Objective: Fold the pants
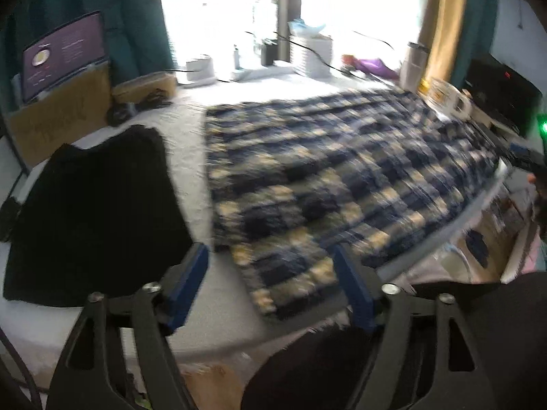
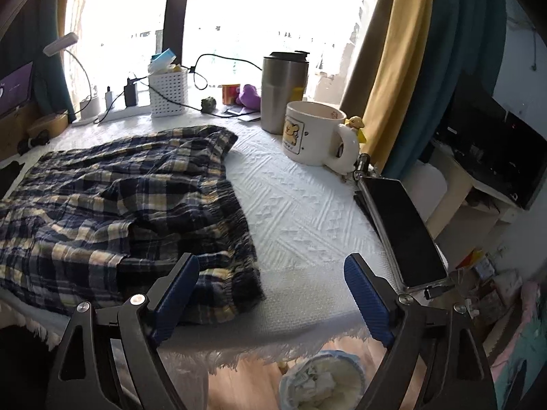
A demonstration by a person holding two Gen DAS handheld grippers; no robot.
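Blue, navy and cream plaid pants (image 1: 324,177) lie spread flat on a table covered with a white textured cloth (image 2: 301,212). In the right wrist view the pants (image 2: 130,205) fill the left half, with the gathered waistband toward the right. My left gripper (image 1: 271,287) is open and empty, hovering over the near corner of the pants. My right gripper (image 2: 271,294) is open and empty, just above the table's front edge beside the waistband corner. The left wrist view is motion-blurred.
A folded black garment (image 1: 95,212) lies left of the pants. A white mug (image 2: 314,133), steel tumbler (image 2: 283,92), white basket (image 2: 169,92), cables and a phone on a stand (image 2: 403,232) line the back and right. A waste bin (image 2: 321,382) stands below the front edge.
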